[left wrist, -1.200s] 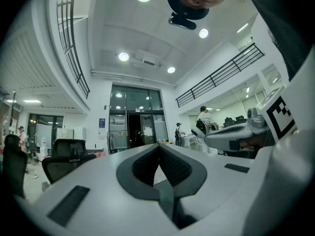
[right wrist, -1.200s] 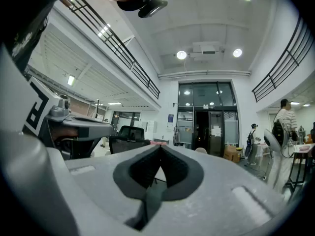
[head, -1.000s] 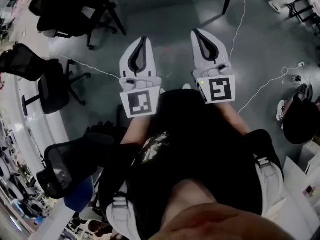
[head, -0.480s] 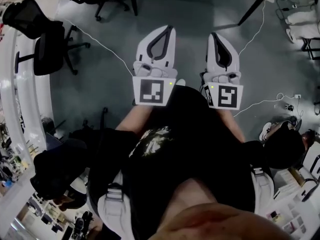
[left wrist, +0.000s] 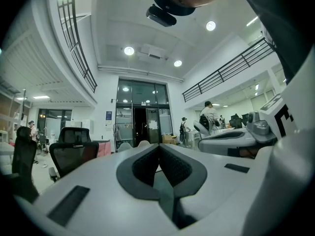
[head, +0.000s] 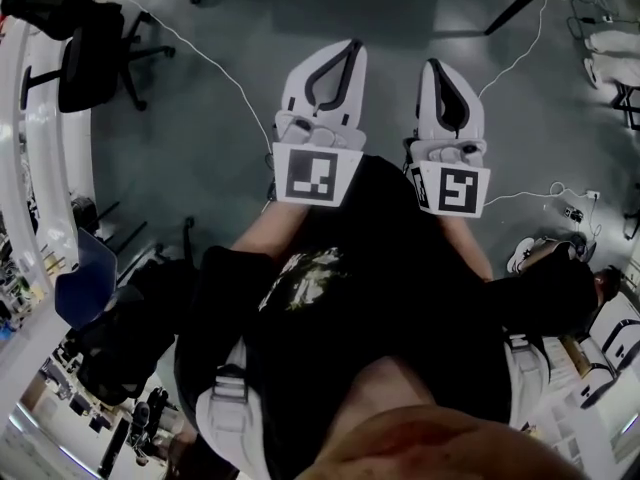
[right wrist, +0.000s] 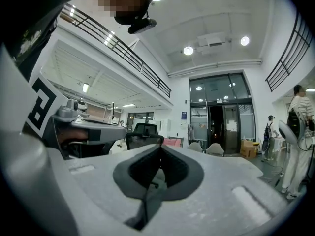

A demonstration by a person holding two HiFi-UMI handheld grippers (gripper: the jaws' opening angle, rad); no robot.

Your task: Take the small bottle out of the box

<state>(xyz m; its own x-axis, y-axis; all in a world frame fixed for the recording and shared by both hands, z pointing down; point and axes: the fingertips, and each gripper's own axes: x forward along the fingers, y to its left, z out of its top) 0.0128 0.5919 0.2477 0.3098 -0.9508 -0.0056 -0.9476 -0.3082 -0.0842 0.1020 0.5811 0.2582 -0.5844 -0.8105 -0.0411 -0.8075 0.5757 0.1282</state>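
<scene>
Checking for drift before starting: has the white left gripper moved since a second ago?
Yes: the left gripper shifted right in the head view, toward the dark slanted table leg.

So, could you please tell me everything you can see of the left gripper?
The left gripper has a white, plastic-looking shell with dark textured padding lining its two jaws. The jaws are shut, tips together, with nothing between them. A cube with a black-and-white square marker sits at its rear. It is held level before the person's body, above the grey floor, beside the right gripper without touching it.
</scene>
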